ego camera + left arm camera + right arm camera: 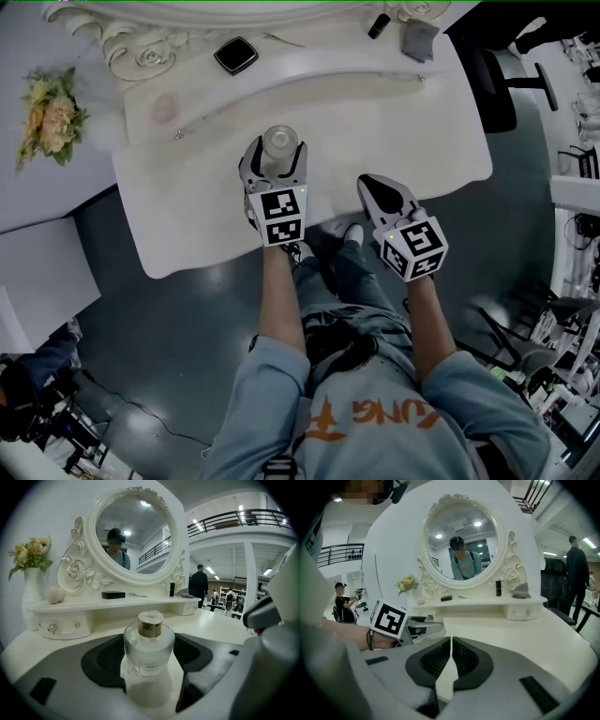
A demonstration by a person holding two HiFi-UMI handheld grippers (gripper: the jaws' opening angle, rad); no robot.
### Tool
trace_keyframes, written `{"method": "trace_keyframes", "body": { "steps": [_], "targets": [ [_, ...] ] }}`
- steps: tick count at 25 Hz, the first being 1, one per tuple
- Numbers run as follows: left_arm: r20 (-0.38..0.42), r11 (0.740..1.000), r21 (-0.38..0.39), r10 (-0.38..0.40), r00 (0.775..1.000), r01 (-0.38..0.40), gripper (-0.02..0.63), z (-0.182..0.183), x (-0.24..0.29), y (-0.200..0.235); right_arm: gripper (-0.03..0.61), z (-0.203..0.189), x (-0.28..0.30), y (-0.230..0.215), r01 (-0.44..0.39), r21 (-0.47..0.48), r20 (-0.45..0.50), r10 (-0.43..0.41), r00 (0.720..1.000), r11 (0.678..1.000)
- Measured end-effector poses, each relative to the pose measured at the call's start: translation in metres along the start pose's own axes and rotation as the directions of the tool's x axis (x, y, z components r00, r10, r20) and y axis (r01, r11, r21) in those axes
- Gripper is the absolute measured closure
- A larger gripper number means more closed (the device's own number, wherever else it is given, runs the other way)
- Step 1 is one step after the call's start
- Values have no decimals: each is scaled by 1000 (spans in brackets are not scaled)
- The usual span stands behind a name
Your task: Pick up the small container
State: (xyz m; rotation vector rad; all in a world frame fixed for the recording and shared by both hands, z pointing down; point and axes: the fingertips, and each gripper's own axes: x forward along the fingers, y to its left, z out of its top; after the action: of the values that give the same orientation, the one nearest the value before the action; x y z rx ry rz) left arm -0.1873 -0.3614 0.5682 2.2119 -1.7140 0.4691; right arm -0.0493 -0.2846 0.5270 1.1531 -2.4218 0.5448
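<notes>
A small frosted-glass bottle with a gold cap stands upright on the white dressing table. My left gripper is open around it, one jaw on each side. In the left gripper view the bottle fills the middle between the dark pads, its base resting on the tabletop. My right gripper hovers to the right over the table's front part, shut with nothing in it; in the right gripper view its pads meet along a thin seam.
An oval mirror rises behind a raised shelf holding a black compact, a dark lipstick, a grey folded cloth and a pink object. Flowers stand at left. An office chair is at right.
</notes>
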Motion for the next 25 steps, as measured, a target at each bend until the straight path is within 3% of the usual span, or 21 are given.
{"method": "trace_keyframes", "body": {
  "steps": [12,25],
  "targets": [
    [-19,1000,5,11,1000,-11,295,2,-4,-6,548,3,-18,-9,26,-11,8,-26,1000,1000],
    [82,1000,-31,-2,997,5,295,39,-46,-23,548,16,-28,5,5,-28,53,-3,999,1000]
  ]
}}
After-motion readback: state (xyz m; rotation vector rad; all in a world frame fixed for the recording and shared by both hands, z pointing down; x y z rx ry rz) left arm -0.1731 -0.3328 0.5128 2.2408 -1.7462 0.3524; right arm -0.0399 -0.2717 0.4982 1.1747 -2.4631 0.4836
